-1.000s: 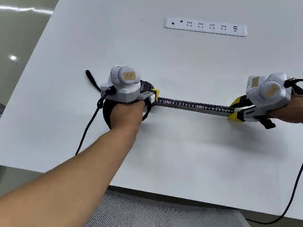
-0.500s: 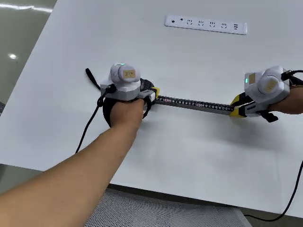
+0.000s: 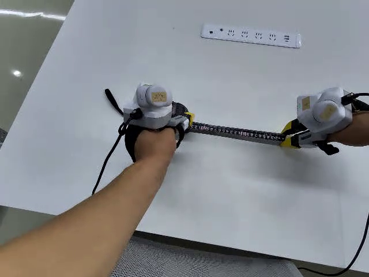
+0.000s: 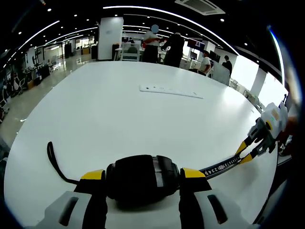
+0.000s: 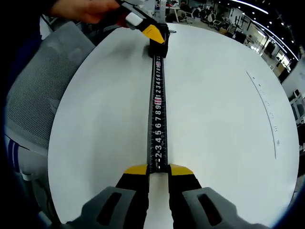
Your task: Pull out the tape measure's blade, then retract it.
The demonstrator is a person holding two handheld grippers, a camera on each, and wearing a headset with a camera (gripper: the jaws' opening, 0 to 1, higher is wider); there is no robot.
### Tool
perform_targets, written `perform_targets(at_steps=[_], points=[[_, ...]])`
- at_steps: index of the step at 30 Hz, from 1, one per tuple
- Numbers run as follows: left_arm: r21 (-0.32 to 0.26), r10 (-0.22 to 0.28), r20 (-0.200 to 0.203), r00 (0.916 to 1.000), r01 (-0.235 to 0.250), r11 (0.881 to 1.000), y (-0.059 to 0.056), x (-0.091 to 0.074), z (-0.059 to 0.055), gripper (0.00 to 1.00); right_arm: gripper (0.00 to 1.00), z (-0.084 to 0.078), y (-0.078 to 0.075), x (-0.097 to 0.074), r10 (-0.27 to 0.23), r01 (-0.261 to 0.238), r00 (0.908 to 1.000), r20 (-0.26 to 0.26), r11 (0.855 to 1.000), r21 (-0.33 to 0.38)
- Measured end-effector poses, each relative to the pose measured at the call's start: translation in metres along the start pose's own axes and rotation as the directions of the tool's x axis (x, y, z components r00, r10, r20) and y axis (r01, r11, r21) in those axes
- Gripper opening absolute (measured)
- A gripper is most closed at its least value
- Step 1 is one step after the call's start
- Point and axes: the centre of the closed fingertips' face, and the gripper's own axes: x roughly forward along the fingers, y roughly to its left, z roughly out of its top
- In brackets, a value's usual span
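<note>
Blocked mid-table by stretched blade (image 3: 236, 132); open tabletop (image 3: 230, 196) nearside; power strip (image 3: 251, 33) well apart along far side.

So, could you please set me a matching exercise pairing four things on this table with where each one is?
Things:
1. tape measure case
2. blade
3. power strip
4. black strap

Places:
A. lying on the far side of the table
B. held between the left gripper's jaws
C. trailing on the table beside the case
D. stretched from the case to the right gripper

Pairs: 1-B, 2-D, 3-A, 4-C.
</note>
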Motion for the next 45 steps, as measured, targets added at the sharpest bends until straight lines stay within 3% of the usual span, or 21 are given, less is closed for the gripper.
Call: perform_targets(at_steps=[15, 33, 45], points=[[-0.008, -0.012, 0.006, 0.9999, 0.012, 1.000, 0.001, 0.001, 0.000, 0.57, 0.11, 0.008, 0.000, 0.004, -0.019, 0.018, 0.9994, 0.029, 1.000, 0.020], [-0.016, -0.028, 0.015, 0.9995, 0.029, 0.999, -0.001, 0.001, 0.000, 0.56, 0.10, 0.041, 0.003, 0.015, -0.021, 0.019, 0.9963, 0.084, 1.000, 0.021], [-0.020, -0.035, 0.019, 0.9992, 0.035, 0.999, 0.000, 0.001, 0.000, 0.56, 0.10, 0.044, 0.002, 0.018, -0.023, 0.021, 0.9961, 0.085, 0.999, 0.025]])
